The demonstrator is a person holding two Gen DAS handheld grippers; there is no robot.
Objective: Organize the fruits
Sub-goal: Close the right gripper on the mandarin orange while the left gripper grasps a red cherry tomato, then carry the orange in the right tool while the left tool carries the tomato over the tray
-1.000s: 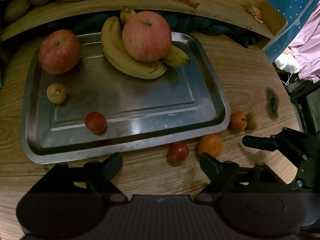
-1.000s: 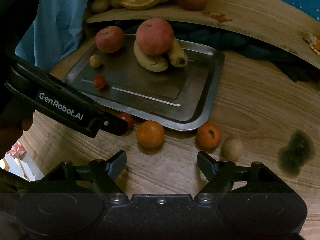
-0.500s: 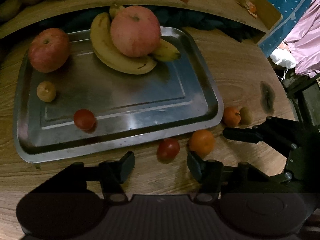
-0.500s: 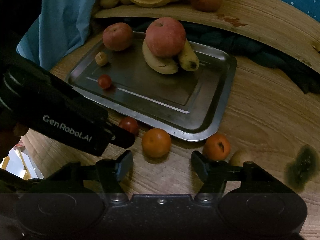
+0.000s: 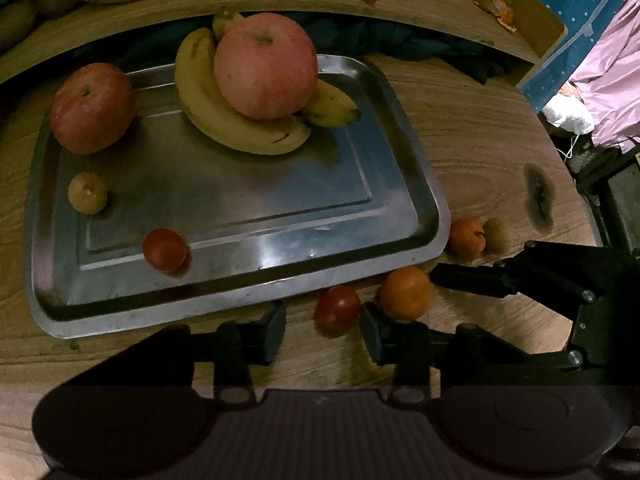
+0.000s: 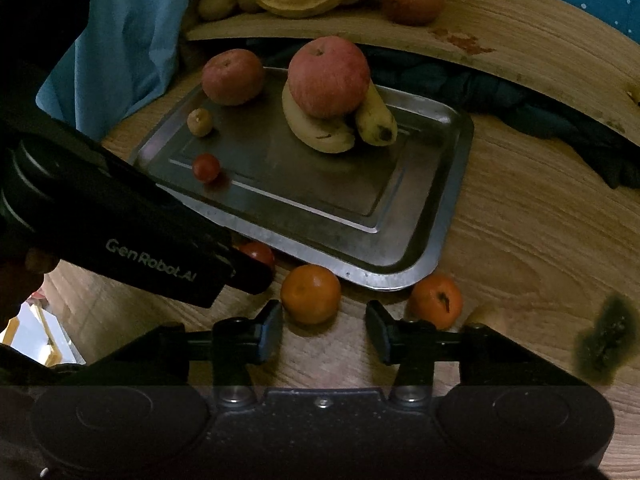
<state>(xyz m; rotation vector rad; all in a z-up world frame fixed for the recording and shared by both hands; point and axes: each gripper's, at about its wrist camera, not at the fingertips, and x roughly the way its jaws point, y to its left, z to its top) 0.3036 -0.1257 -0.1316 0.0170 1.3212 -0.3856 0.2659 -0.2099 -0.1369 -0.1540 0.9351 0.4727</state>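
While oranges point(image 6: 310, 294) lie outside, tray point(image 5: 420, 216) holds apples point(image 5: 266, 66).

I saw an apple point(image 5: 266, 66) resting on bananas point(image 5: 224, 120) in the tray point(image 5: 400, 184); a tomato point(image 5: 337, 307) and orange point(image 5: 406, 293) lay on the desk point(image 5: 480, 152) before it.

both grippers are held low and level, pointing forward. the left gripper point(image 5: 322, 330) has its jaws parted, nothing clamped between them. the right gripper point(image 6: 324, 330) is likewise spread wide and grips nothing. seen from each other's cameras, the two sit close together, side by side.
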